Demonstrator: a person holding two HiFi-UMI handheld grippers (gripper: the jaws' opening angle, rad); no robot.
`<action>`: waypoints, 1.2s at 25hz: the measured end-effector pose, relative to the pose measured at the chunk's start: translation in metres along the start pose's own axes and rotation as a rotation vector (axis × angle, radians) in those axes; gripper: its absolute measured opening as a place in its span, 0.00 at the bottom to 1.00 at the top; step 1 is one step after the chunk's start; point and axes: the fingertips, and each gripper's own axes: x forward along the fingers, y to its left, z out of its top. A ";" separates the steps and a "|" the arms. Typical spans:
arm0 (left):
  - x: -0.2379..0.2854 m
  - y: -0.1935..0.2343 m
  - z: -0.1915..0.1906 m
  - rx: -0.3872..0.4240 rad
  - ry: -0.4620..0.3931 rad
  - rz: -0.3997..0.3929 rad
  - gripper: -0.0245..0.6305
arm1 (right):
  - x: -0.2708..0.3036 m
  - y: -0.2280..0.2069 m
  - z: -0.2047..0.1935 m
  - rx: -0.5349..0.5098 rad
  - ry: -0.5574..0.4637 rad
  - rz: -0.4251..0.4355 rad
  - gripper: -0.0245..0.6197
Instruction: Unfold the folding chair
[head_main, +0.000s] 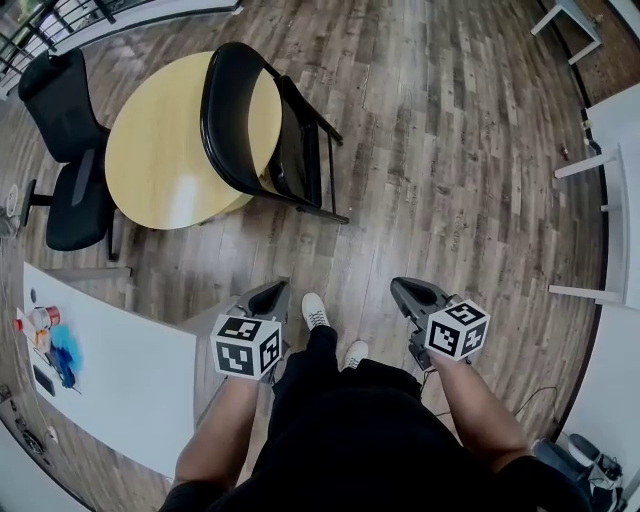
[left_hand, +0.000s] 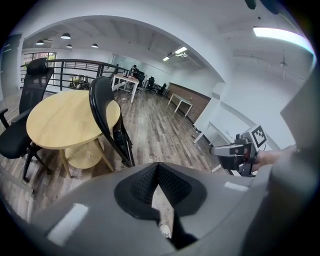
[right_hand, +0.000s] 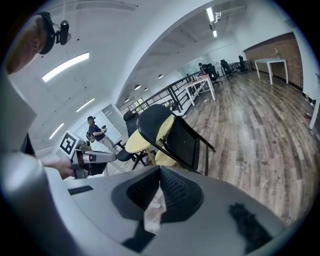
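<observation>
The left gripper (head_main: 273, 292) and the right gripper (head_main: 407, 289) both have their jaws pressed together with nothing between them. They are held side by side above the person's white shoe (head_main: 315, 310). Each gripper carries a cube of black-and-white square markers (head_main: 247, 345). Well ahead on the wood floor (head_main: 450, 150), the black folding chair (head_main: 295, 150) stands folded flat against the round yellow table (head_main: 160, 150), near a black office chair (head_main: 65, 150).
</observation>
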 end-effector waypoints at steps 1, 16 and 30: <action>0.000 0.002 0.003 -0.001 -0.005 0.000 0.05 | 0.002 0.000 0.005 -0.004 -0.004 0.000 0.05; -0.019 0.037 0.043 0.031 -0.073 0.000 0.05 | 0.020 0.018 0.076 -0.078 -0.104 -0.029 0.05; -0.036 0.037 0.047 0.044 -0.120 0.017 0.05 | 0.012 0.030 0.073 -0.106 -0.114 -0.016 0.05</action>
